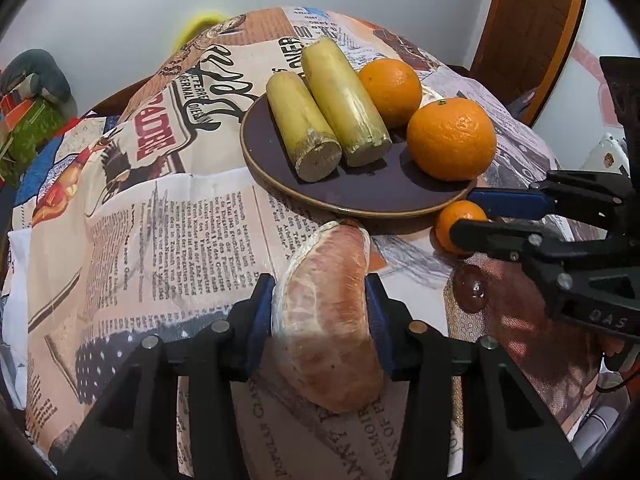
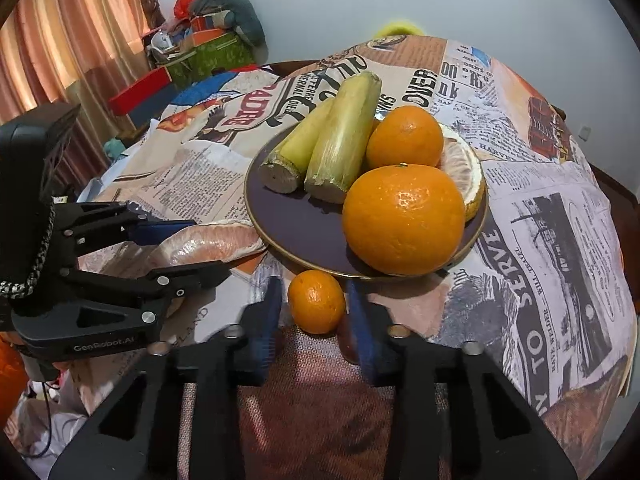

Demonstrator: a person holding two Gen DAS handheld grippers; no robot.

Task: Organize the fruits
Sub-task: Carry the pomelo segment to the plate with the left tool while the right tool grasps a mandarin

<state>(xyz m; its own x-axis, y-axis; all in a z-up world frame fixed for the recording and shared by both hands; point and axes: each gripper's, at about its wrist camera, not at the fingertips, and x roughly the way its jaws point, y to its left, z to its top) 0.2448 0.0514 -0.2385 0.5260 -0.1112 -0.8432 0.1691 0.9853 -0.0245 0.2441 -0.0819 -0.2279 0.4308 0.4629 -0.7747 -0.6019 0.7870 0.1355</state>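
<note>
We hold two tools over a surface (image 2: 560, 216) draped in newspaper-print cloth. In the middle sits a dark plate (image 1: 360, 196) with two pale yellow cane pieces (image 1: 320, 108), two oranges (image 1: 452, 140) and, seen only from the right wrist, a pomelo rind (image 2: 464, 172) at its far edge. Our left tool (image 1: 320, 308) is clamped on a peeled pink pomelo wedge (image 1: 328, 312), its blue pads pressing both flanks. The wedge's long axis runs straight ahead along the fingers, its far tip pointing at the plate's near rim and stopping just short of it. Our right tool (image 2: 312, 308) has its jaws narrow around a small mandarin (image 2: 316, 304) that rests on the cloth just before the plate's near edge. The right pad seems to touch the fruit, but a thin gap shows on the left, so we judge it bracketed, not yet gripped. Both fruits lie on the near side of the plate, the wedge to the left and the mandarin to the right, so each hand likely needs a short lift forward over the rim. The open room on the plate lies along its near side, in front of the cane.
</note>
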